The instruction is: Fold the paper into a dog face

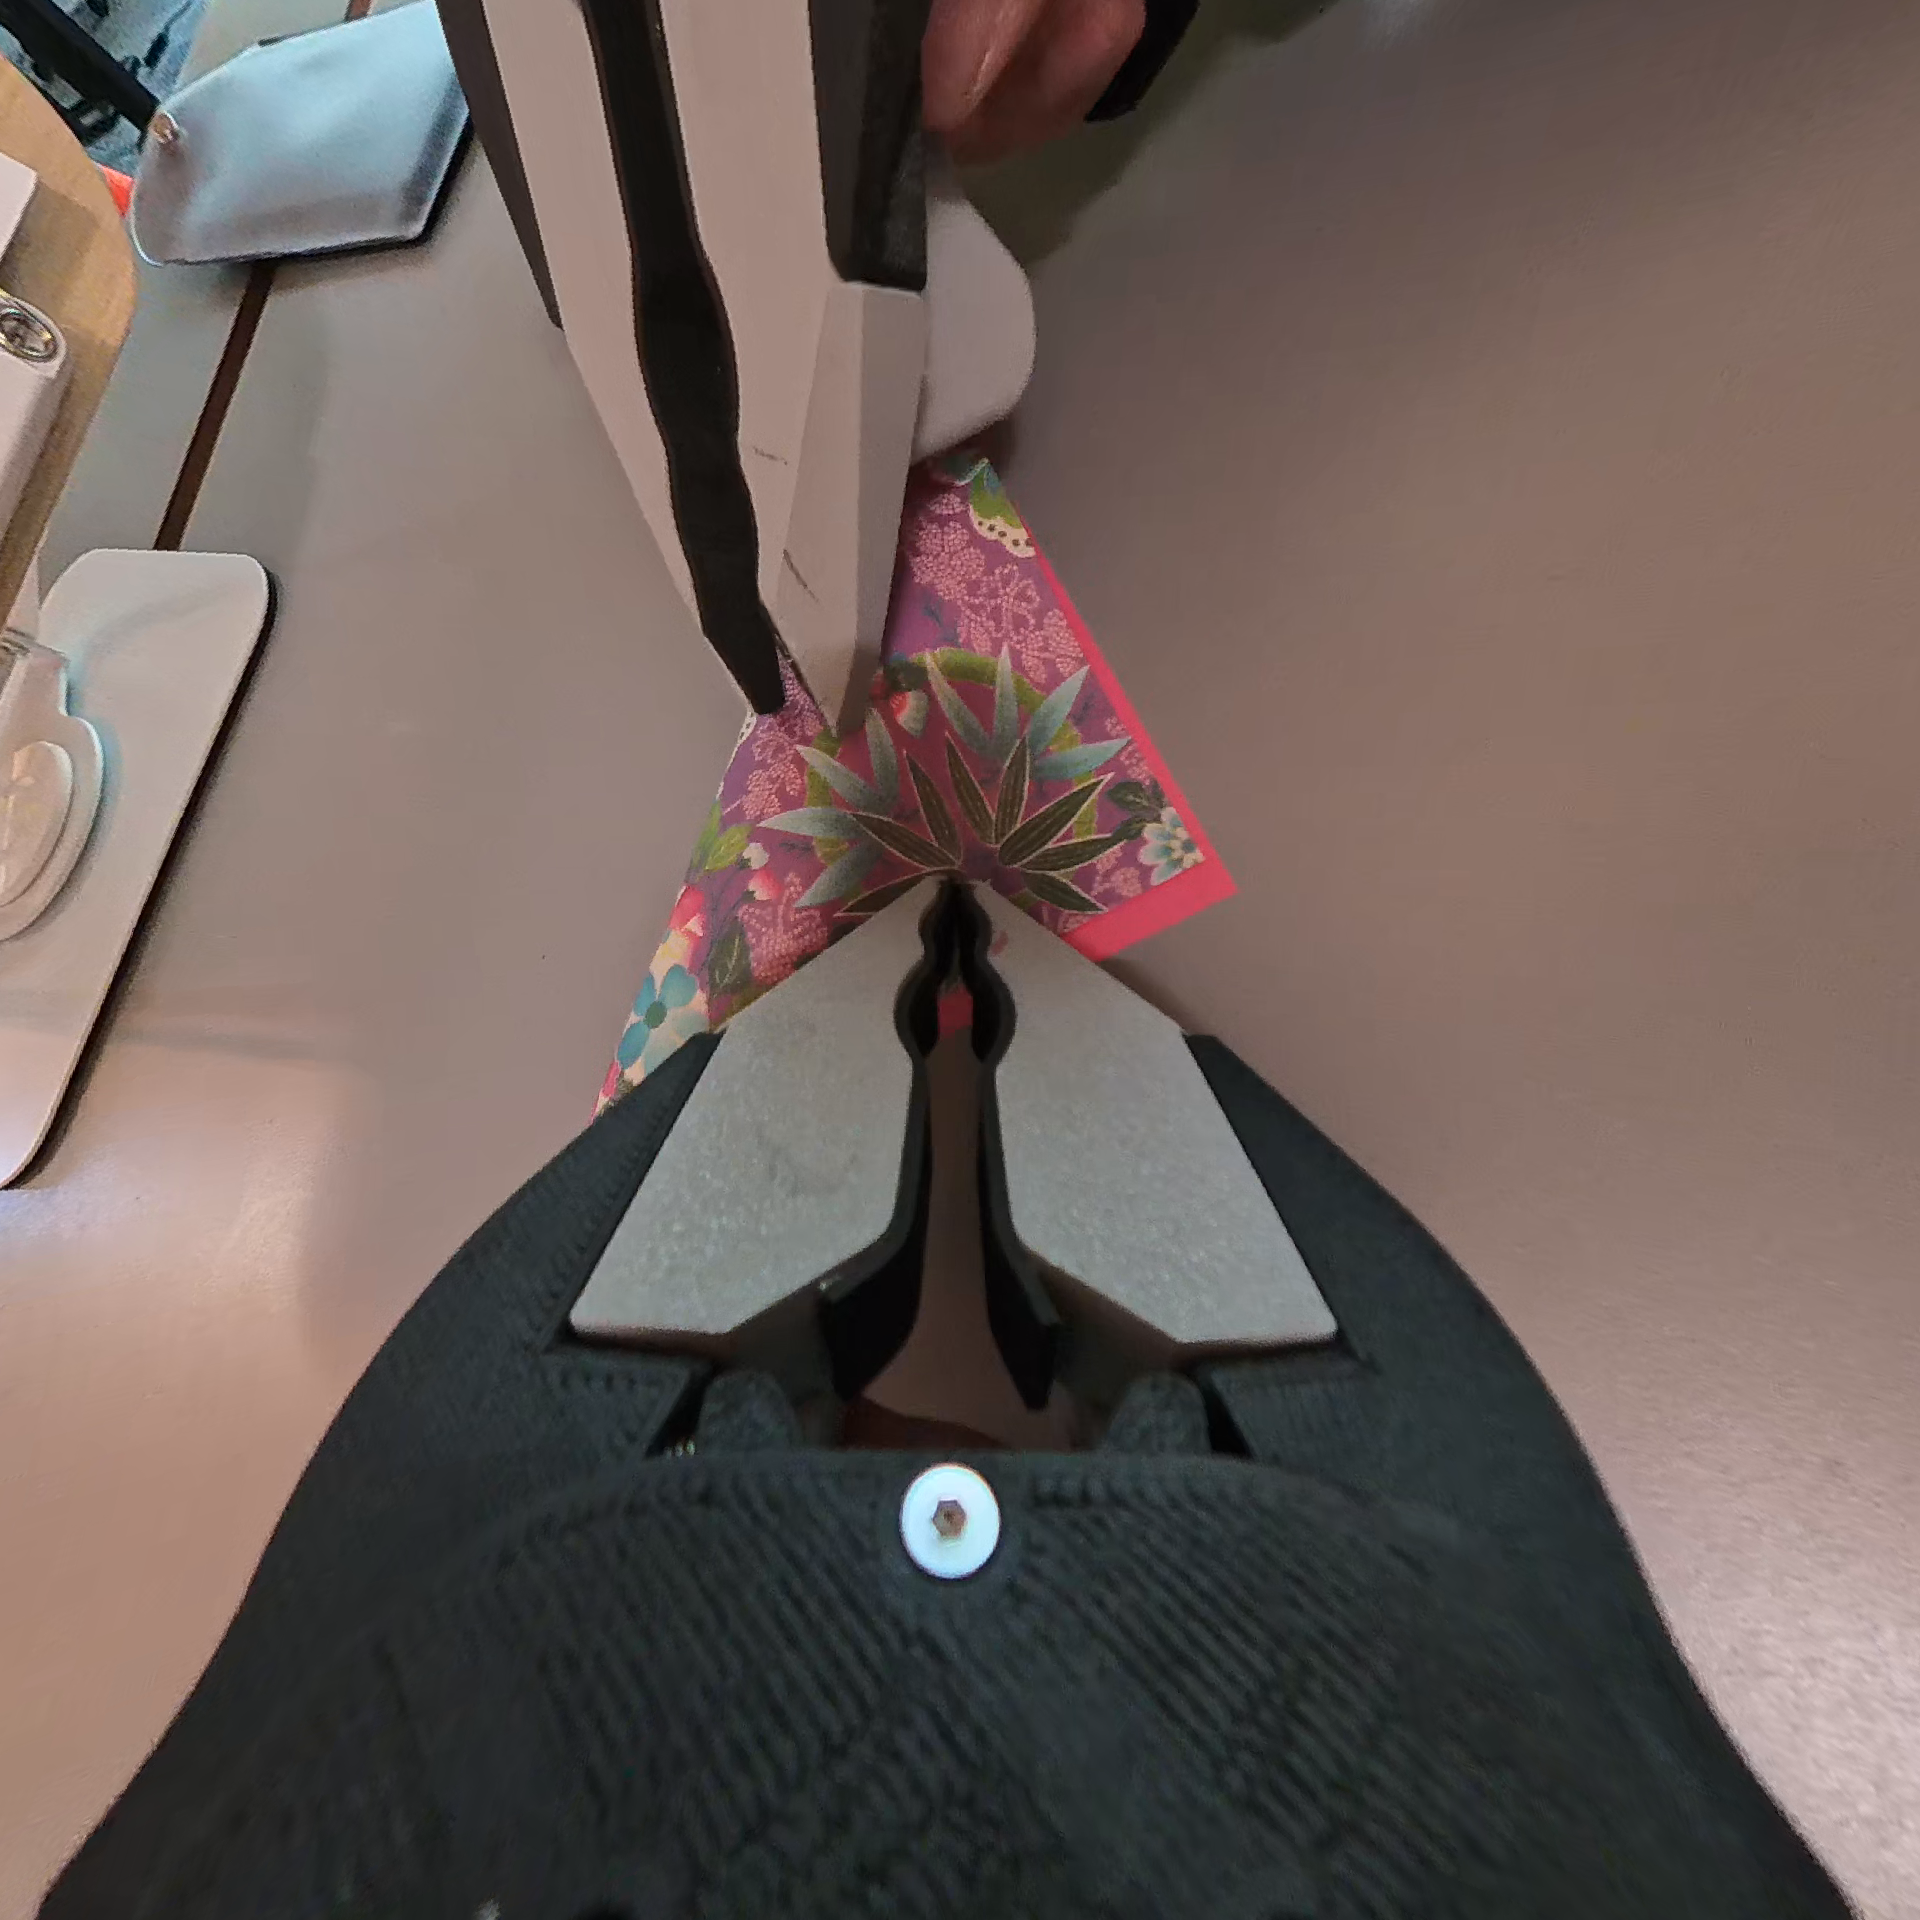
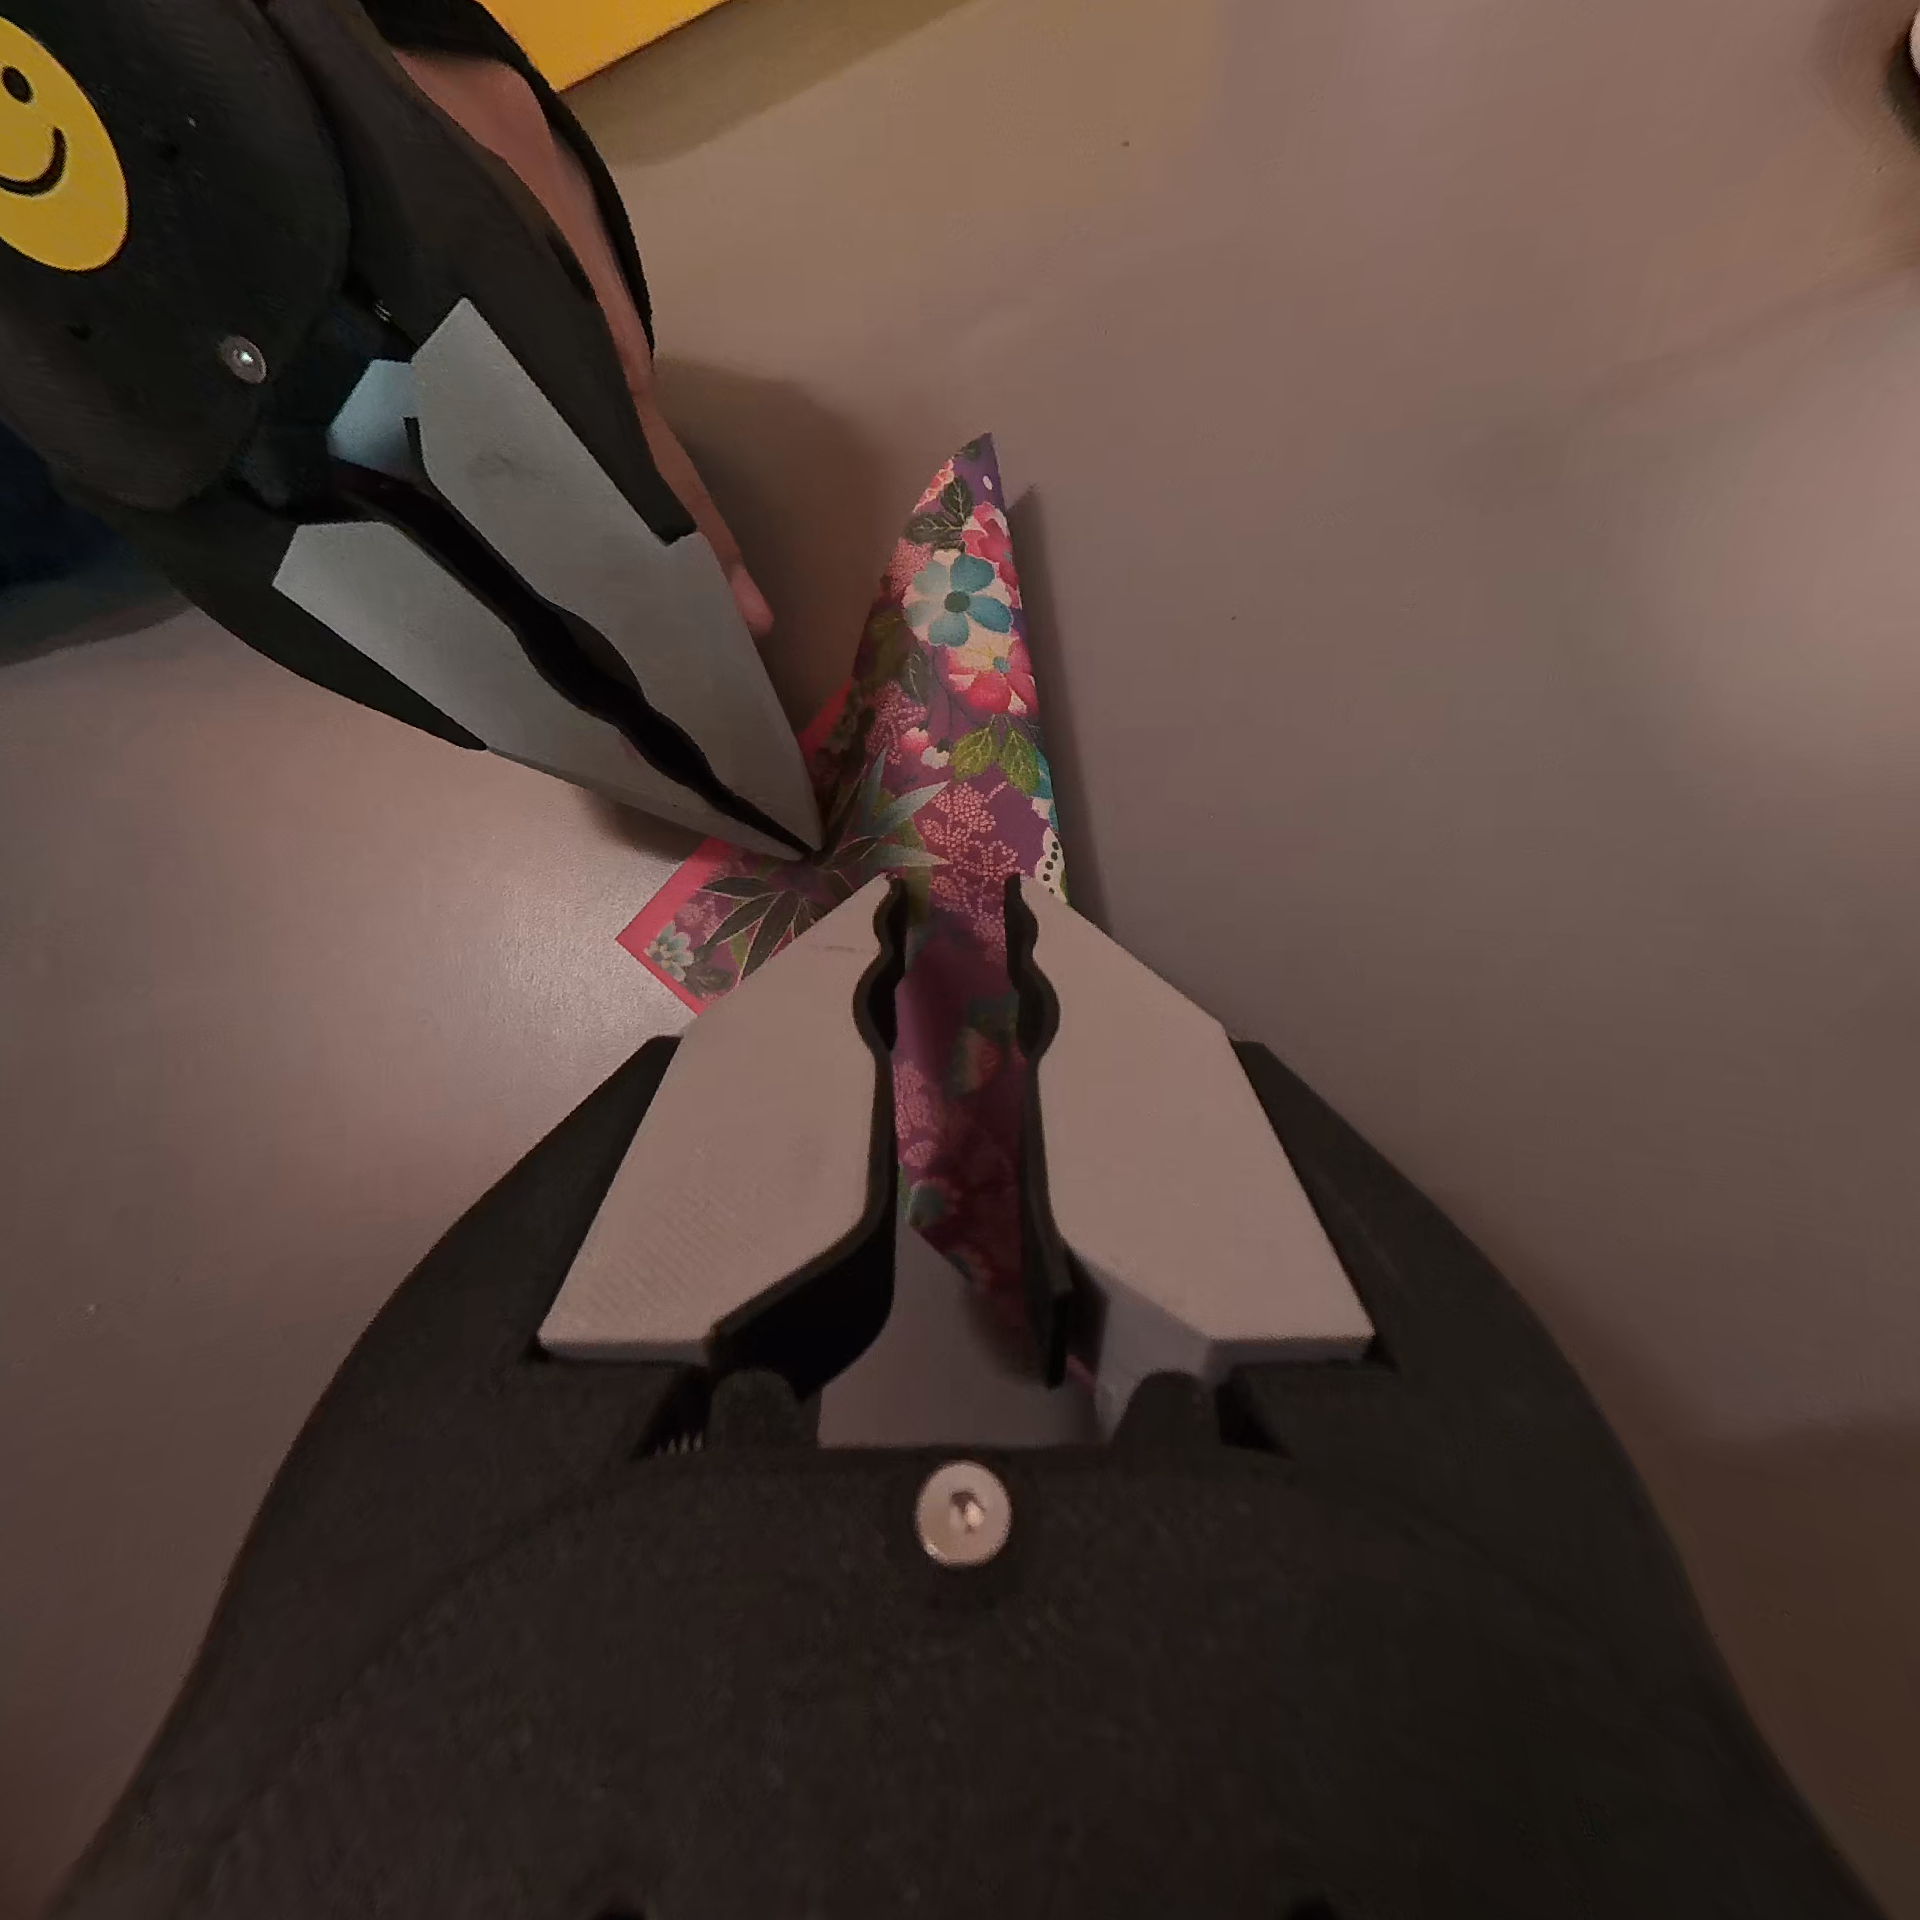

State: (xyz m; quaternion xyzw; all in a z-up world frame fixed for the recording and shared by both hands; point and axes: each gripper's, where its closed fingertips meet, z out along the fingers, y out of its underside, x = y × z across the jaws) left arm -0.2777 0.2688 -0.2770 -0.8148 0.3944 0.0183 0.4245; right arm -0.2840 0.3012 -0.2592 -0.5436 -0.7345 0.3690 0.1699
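The paper is purple and floral with a pink underside, partly folded on the grey-brown table. My left gripper is shut, its tips resting on the leaf pattern in the middle of the flat part. In the right wrist view the left gripper comes in from the upper left with its tips on the paper. My right gripper is open a little, with a raised flap of the paper standing between its fingers. In the left wrist view the right gripper reaches down from the top onto the paper's far side.
A white rounded board with a glass item lies at the left, a grey pouch and a wooden board behind it. A yellow object lies at the far table edge. A hand holds the right gripper.
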